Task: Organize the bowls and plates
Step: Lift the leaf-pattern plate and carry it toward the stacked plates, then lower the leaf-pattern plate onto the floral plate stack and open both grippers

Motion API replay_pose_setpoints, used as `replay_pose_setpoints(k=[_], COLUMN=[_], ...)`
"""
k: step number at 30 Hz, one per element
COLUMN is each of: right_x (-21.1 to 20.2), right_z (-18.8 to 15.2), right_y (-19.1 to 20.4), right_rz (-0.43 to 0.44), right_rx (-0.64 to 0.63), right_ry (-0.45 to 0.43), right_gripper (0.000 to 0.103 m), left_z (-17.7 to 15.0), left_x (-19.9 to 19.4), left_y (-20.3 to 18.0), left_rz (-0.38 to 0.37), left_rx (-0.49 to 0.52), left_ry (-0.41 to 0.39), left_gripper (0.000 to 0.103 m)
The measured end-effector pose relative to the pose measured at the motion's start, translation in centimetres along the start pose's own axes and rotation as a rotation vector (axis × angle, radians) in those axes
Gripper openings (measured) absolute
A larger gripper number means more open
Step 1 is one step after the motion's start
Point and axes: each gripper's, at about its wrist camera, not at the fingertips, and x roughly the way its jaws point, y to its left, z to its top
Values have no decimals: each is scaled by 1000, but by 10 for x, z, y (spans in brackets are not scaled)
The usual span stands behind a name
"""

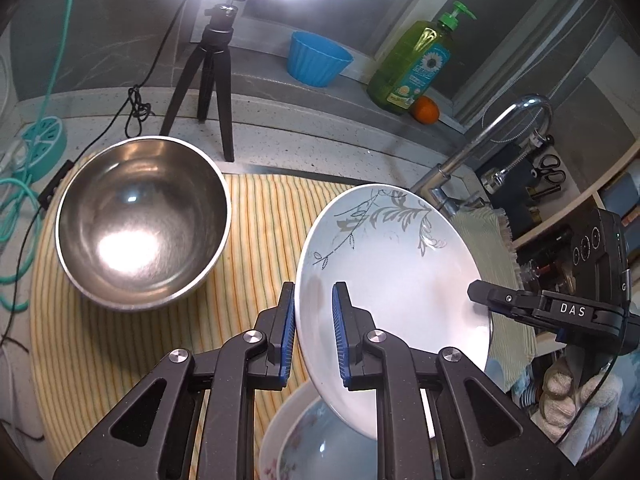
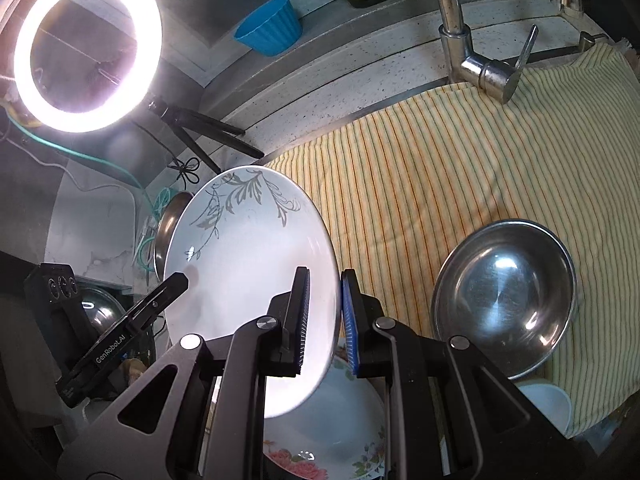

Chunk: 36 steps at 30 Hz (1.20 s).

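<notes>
A white plate (image 1: 392,272) with a grey leaf pattern hangs tilted above the striped cloth, held at two opposite sides of its rim. My left gripper (image 1: 314,308) is shut on its near-left rim, and my right gripper (image 2: 325,292) is shut on the other side of the plate (image 2: 248,264). Each view shows the other gripper's finger on the far rim: the right gripper (image 1: 480,294) and the left gripper (image 2: 178,280). Under the plate sits a flowered bowl (image 1: 320,440) (image 2: 328,420). A steel bowl (image 1: 140,220) stands on the cloth to the left, another steel bowl (image 2: 504,300) to the right.
A yellow striped cloth (image 1: 248,240) (image 2: 440,184) covers the counter. A faucet (image 2: 460,36) and a ring light on a tripod (image 1: 212,64) stand behind it. A blue cup (image 1: 318,60), a soap bottle (image 1: 416,64) and an orange (image 1: 426,110) line the ledge. A small white bowl (image 2: 548,404) sits low right.
</notes>
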Motion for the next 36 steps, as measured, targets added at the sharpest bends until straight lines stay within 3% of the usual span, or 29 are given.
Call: replay_pose_setpoints(k=[21,36], right_x=[-6,-1], right_z=[-98,-129], right_y=[-18,-22], right_rz=[-8,-64], right_rx=[-6,-45], right_ry=[70,73], right_gripper=[16,16], left_z=[-87,-118], left_x=[-16,-11], left_y=[5,4], left_rz=[-14,-9], left_rx=[-50,-61], left_ry=[75,119], left_gripper=[15,15])
